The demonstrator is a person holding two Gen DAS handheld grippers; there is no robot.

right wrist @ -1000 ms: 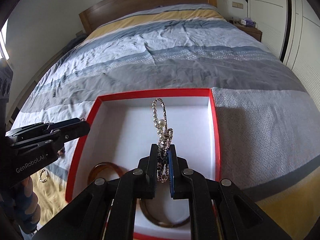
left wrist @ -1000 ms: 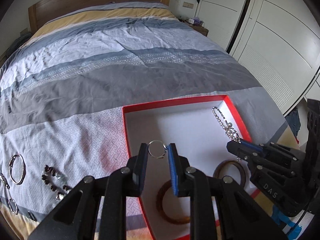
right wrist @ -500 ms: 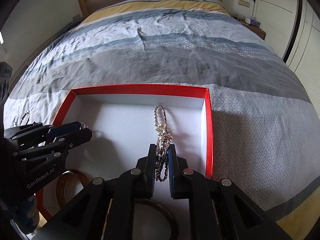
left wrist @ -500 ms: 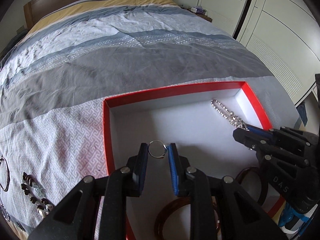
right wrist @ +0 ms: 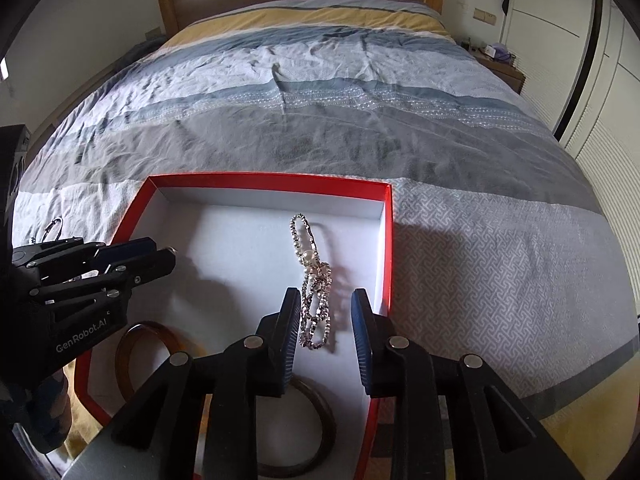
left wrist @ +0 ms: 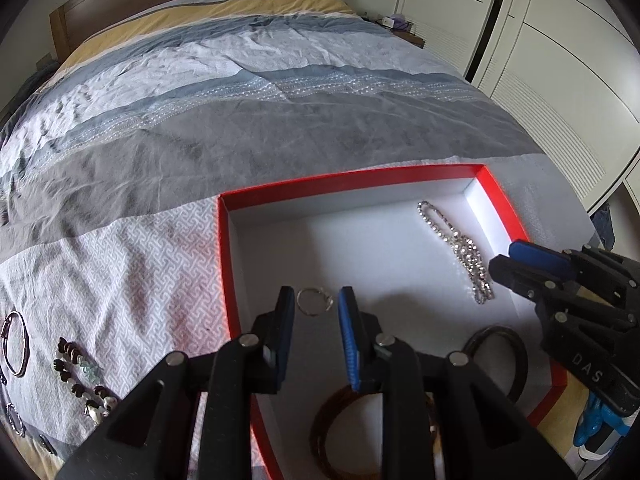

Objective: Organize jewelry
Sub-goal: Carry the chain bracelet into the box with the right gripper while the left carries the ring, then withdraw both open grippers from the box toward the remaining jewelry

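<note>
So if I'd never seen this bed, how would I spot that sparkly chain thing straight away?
Find the red box with the white inside, sitting on the striped bedspread. The beaded chain lies stretched out on the box floor near its right wall, between the open fingers of the right gripper. Unlike the brown bangles beside it, it is silvery, limp and carries a pearl.
</note>
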